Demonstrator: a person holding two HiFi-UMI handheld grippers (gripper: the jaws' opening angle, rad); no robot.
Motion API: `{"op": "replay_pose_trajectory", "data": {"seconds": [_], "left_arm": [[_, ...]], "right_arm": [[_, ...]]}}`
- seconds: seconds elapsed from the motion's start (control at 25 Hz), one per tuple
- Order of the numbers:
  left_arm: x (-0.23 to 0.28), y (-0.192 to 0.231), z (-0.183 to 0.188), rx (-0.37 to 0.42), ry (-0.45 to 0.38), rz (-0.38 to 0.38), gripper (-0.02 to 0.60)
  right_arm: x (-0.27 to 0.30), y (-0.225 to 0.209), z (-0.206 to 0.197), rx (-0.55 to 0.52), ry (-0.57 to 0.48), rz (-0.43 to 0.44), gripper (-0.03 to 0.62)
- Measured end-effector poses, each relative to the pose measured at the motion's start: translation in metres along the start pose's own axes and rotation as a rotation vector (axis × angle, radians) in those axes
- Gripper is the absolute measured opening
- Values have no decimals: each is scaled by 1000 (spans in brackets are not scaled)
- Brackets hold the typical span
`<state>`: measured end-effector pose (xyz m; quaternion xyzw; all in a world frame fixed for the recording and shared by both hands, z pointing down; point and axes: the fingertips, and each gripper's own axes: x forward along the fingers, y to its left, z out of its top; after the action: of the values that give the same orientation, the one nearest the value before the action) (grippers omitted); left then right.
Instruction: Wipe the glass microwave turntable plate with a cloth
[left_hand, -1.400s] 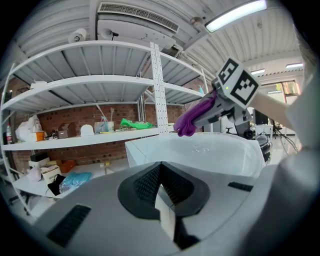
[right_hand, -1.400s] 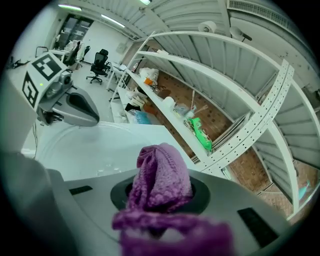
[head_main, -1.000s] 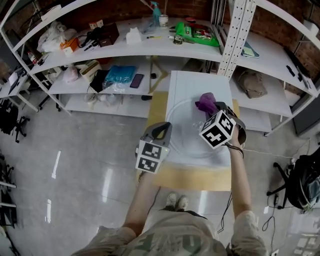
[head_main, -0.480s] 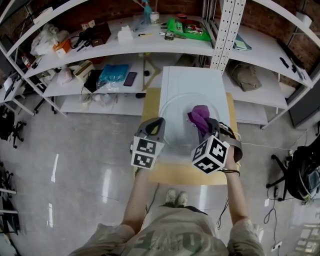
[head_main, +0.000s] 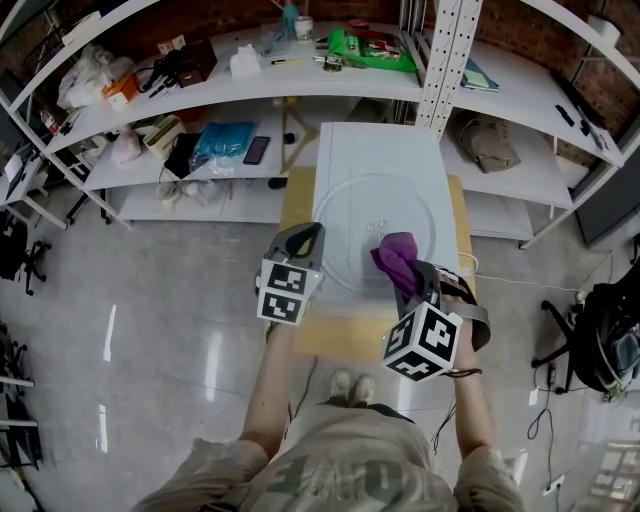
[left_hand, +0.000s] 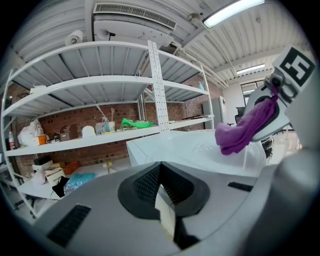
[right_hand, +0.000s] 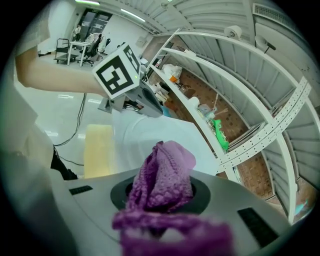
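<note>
glass turntable plate (head_main: 350, 215): clear, round, lying flat on the white top (head_main: 380, 150), about midway between its near and far edges. it is hard to pick out but for its rim and a few glints at the centre.

handling, as a judgement: stiff, smooth and breakable, fairly heavy for its thickness. it is likely to slide or turn on the slick white surface under a sideways rub. best steadied at the left rim with light pressure, never pinched hard at the edge.

purple cloth (head_main: 397, 252): knitted, soft and light, bunched into a wad over the near right part of the plate. whether it presses on the glass cannot be told. it should fold to the surface easily, and the wad gives a firm hold.

right gripper (head_main: 408, 278): jaws closed on the cloth, which fills the gap and spills out in front of them.

left gripper (head_main: 306, 236): jaws drawn together with nothing between them. it sits just beside the plate's left rim, at the left edge of the white top.

writing: none legible. each gripper's cube carries black and white square markers only. a green packet (head_main: 375, 47) on the far shelf (head_main: 250, 85) has print too small to read.
</note>
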<state>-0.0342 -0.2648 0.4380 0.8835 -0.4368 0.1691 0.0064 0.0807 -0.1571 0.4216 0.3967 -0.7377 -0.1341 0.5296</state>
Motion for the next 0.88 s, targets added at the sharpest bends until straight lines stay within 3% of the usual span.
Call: {"op": "replay_pose_trajectory", "data": {"seconds": [0.52,0.68,0.88], "left_arm": [[-3,-2,-7,3,8,27,2],[-1,-1,-6,1,7,28,2],[-2,-4,-6,-2,7,24,2]], "right_arm": [[-22,23,-3,-3,-24,22,49],[-17,-10,2,40,-56,-39,49],[-2,-82,8,71,-55,-193,49]]}}
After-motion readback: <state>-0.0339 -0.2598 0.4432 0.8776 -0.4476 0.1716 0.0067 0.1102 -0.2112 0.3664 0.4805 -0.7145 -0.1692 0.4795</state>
